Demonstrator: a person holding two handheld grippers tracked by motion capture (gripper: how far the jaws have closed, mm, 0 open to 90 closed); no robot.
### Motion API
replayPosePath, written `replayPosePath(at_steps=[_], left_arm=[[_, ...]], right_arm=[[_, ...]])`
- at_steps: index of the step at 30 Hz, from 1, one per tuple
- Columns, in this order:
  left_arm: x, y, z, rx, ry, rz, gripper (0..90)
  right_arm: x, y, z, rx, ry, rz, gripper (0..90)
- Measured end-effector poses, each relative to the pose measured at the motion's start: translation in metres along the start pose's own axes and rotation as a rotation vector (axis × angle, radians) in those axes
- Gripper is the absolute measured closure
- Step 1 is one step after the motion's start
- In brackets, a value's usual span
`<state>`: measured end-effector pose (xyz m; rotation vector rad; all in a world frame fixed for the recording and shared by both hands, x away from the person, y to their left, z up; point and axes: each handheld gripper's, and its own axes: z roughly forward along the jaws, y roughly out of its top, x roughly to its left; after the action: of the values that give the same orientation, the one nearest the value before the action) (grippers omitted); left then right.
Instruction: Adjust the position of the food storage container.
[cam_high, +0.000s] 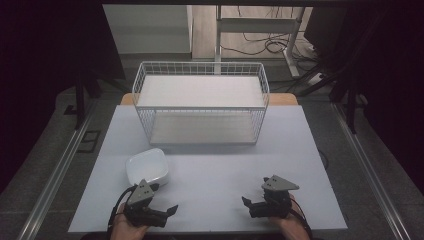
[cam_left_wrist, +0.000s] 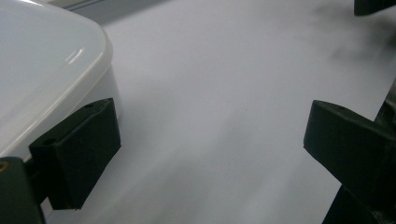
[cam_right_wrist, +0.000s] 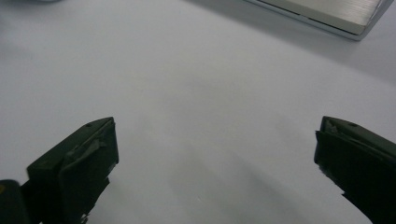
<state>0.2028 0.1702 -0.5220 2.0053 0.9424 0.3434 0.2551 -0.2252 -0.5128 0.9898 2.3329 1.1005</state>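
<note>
While I look down from the high view, I find a white square plastic bowl (cam_high: 146, 168) lying mouth-down on the pale grey table top (cam_high: 210, 165), near its front left part. My left gripper (cam_high: 164, 202) rests just in front of that bowl, jaws spread wide and holding nothing. My right gripper (cam_high: 253, 197) sits well apart to the right by the front edge, jaws likewise wide and empty. A white wire basket with two pale shelves (cam_high: 200, 102) stands at the far side; I see nothing on either shelf. Bare table lies between the grippers and between bowl and basket.

Along the left gripper view, the bowl (cam_left_wrist: 44, 79) sits just behind the left-hand jaw, outside the gap; whether it touches that jaw I cannot tell. Open table (cam_left_wrist: 224, 93) lies between the jaws.

Along the right gripper view, bare table (cam_right_wrist: 201, 93) lies between the wide jaws, and the basket's lower shelf corner (cam_right_wrist: 336, 14) shows at top right.
</note>
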Motion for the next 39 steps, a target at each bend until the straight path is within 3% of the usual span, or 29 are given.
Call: replayPosePath(at_steps=[4, 17, 20, 22, 24, 25, 26, 27, 28, 29, 30, 33, 34, 35, 37, 39], left_arm=[[0.003, -0.001, 0.000, -0.008, -0.024, -0.005, 3.9], [0.003, 0.005, -0.007, -0.006, -0.022, 0.001, 2.8], [0.005, 0.009, -0.016, -0.012, 0.016, 0.014, 7.3], [0.011, 0.011, -0.024, -0.012, 0.071, 0.001, 9.4], [0.018, 0.011, -0.032, -0.023, 0.120, -0.015, 18.4], [0.025, 0.011, -0.042, -0.032, 0.188, -0.042, 21.2], [0.025, 0.011, -0.042, -0.032, 0.188, -0.042, 25.2], [0.029, 0.011, -0.048, -0.043, 0.225, -0.060, 25.2], [0.035, 0.010, -0.057, -0.064, 0.254, -0.094, 35.8], [0.035, 0.010, -0.057, -0.064, 0.254, -0.094, 38.3], [0.040, 0.009, -0.062, -0.075, 0.268, -0.119, 38.3], [0.052, 0.005, -0.071, -0.086, 0.299, -0.155, 53.0], [0.057, 0.003, -0.073, -0.085, 0.315, -0.168, 53.0], [0.068, -0.002, -0.077, -0.080, 0.334, -0.196, 60.8], [0.074, -0.005, -0.078, -0.075, 0.350, -0.208, 63.8], [0.090, -0.013, -0.077, -0.050, 0.357, -0.241, 74.3]], right_arm=[[-0.001, 0.000, 0.001, 0.003, 0.014, 0.002, 0.0], [-0.010, 0.001, -0.003, -0.025, 0.007, 0.046, 0.0], [-0.011, 0.001, -0.003, -0.028, -0.001, 0.049, 0.0], [-0.011, 0.002, -0.003, -0.029, -0.003, 0.053, 0.0], [-0.011, 0.002, -0.003, -0.026, -0.007, 0.056, 0.0], [-0.010, 0.002, -0.003, -0.023, -0.010, 0.057, 0.0], [-0.010, 0.002, -0.003, -0.023, -0.010, 0.057, 0.0], [-0.010, 0.002, -0.003, -0.021, -0.011, 0.057, 0.0], [-0.010, 0.003, -0.003, -0.017, -0.010, 0.061, 0.0], [-0.010, 0.003, -0.003, -0.017, -0.010, 0.061, 0.0], [-0.010, 0.003, -0.002, -0.014, -0.011, 0.061, 0.0], [-0.010, 0.003, -0.002, -0.009, -0.011, 0.060, 0.0], [-0.009, 0.003, -0.002, -0.006, -0.011, 0.059, 0.0], [-0.009, 0.003, -0.002, -0.004, -0.010, 0.061, 0.0], [-0.009, 0.003, -0.002, -0.003, -0.008, 0.063, 0.0], [-0.010, 0.003, -0.001, 0.008, -0.002, 0.070, 0.0]])
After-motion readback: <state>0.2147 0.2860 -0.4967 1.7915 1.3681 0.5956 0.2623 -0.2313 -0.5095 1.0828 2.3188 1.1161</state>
